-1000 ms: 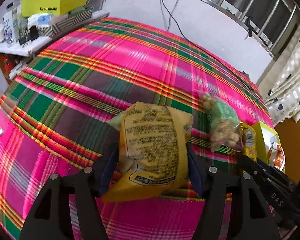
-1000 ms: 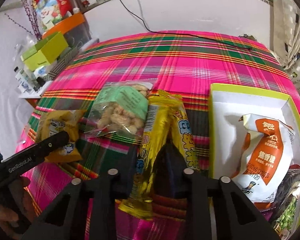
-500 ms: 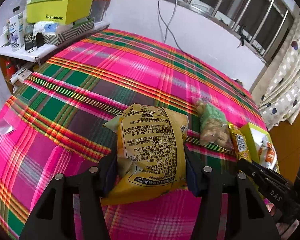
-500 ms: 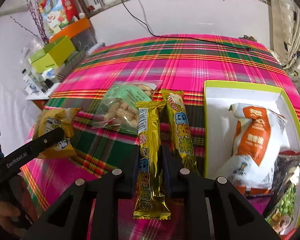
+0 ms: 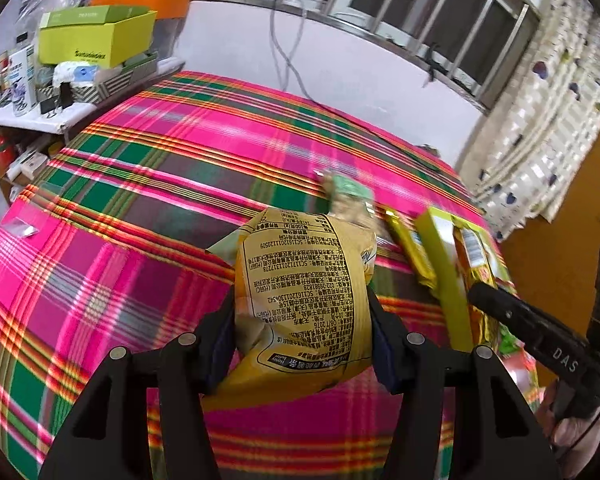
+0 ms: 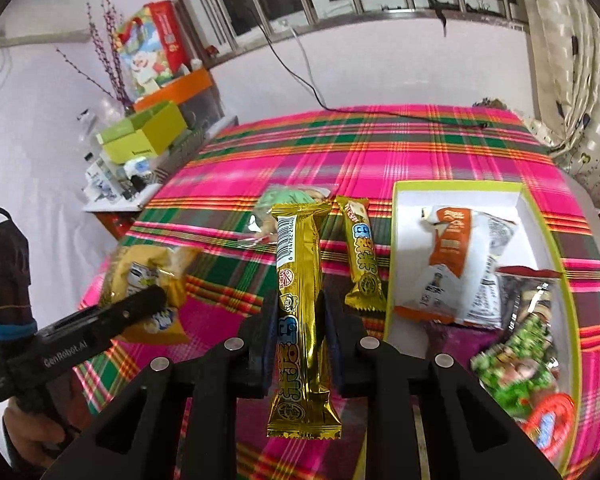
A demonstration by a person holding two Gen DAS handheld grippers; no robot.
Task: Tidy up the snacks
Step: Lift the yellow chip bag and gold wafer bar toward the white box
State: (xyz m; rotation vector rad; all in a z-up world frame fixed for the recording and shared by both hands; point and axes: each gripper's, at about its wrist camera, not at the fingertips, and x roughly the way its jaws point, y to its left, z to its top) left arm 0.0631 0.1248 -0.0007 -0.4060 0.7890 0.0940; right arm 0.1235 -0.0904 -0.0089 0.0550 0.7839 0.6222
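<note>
Left gripper pinches a yellow snack bag; right gripper pinches a gold bar. Both items are held clear of the plaid table, beside the green-rimmed box.

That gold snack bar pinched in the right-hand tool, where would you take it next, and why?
Probably sideways over the white box with the lime rim, then let go. The right gripper has the gold bar clamped between its fingers and clear of the plaid cloth, and the box beside it already holds other snack packets, with bare floor showing at its far end.
</note>
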